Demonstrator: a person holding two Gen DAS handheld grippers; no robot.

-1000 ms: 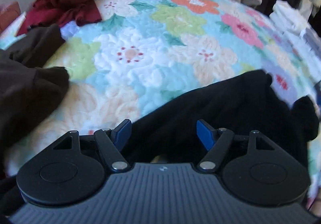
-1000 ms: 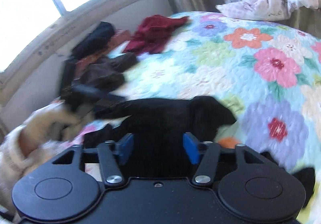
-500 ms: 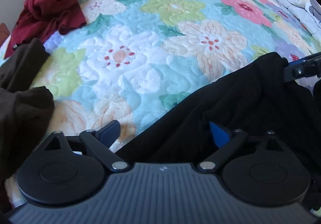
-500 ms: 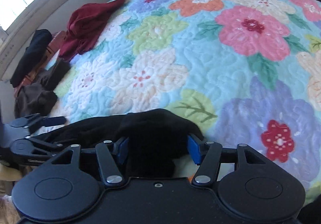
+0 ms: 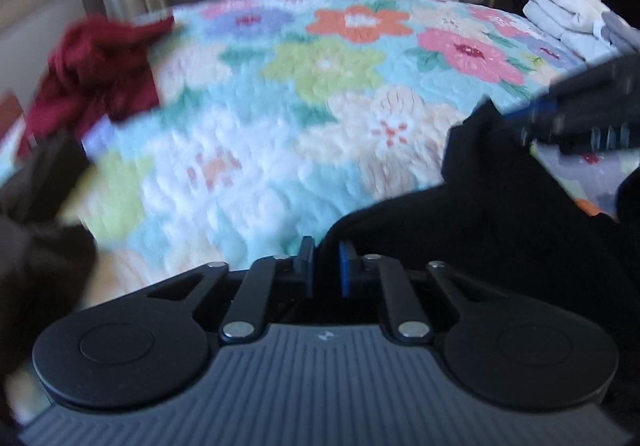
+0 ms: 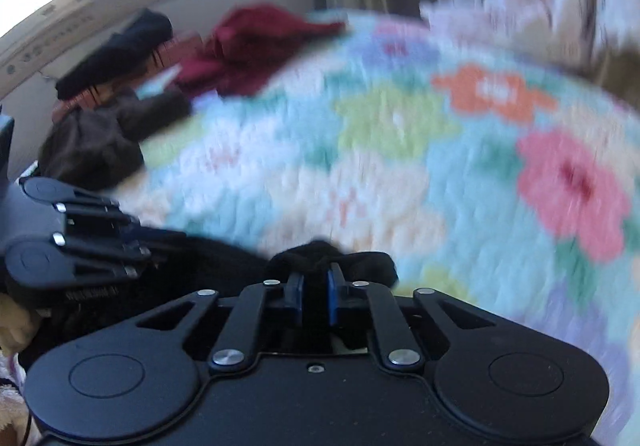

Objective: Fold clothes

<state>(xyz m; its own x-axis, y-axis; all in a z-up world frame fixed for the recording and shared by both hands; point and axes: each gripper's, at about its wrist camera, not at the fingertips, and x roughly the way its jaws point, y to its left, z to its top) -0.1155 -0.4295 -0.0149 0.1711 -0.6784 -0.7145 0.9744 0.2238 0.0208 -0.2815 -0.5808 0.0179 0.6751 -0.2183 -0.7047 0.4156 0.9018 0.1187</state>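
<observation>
Both hand-held grippers (image 5: 324, 264) (image 6: 314, 296) have closed, pinching black garment (image 5: 500, 230).

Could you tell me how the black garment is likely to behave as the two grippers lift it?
The black garment will probably hang limp: it already sags between the left gripper and right gripper, both shut on bunched edges. It looks soft and light, so probably easy to lift. The loose middle may drag across the quilt.

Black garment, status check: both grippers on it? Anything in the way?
Left gripper shut on black garment. Right gripper shut on another bunch of it. Floral quilt ahead open; brown garment and red garment off to left side.
</observation>
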